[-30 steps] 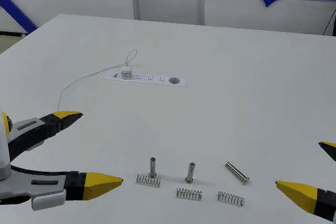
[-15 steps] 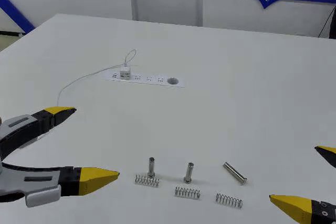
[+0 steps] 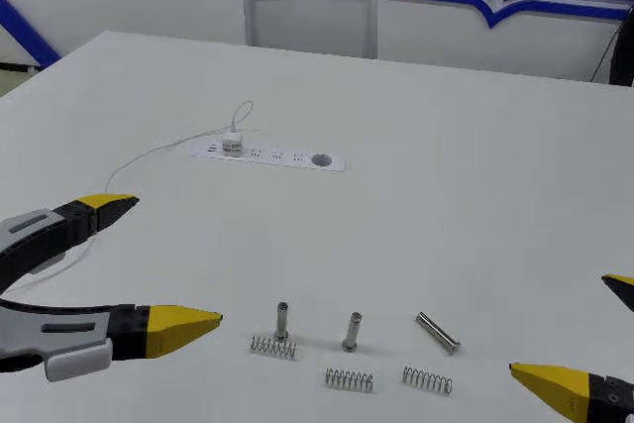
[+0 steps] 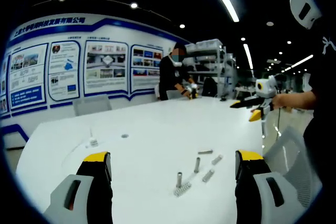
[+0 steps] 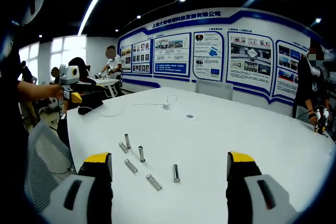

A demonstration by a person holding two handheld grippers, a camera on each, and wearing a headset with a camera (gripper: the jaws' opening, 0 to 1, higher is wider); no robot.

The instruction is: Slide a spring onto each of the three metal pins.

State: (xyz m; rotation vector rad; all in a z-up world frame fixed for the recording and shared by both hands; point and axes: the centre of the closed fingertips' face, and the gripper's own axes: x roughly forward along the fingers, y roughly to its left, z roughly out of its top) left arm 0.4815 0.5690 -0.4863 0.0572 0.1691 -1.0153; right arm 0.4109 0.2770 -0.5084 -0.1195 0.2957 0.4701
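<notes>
Fingers (image 3: 183, 322) on the left gripper (image 3: 163, 263) and right gripper (image 3: 565, 329) are gaping wide, holding nothing. Springs (image 3: 349, 379) are lying crosswise on the table (image 3: 446, 195) between them, beside the pins (image 3: 352, 331), the leftmost spring (image 3: 272, 347) nearest the left gripper.

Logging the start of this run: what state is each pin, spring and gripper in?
Left pin: upright, bare.
Middle pin: upright, bare.
Right pin: lying flat, bare.
Left spring: loose on table.
Middle spring: loose, flat.
Right spring: loose, flat.
Left gripper: open, empty.
Right gripper: open, empty.
</notes>
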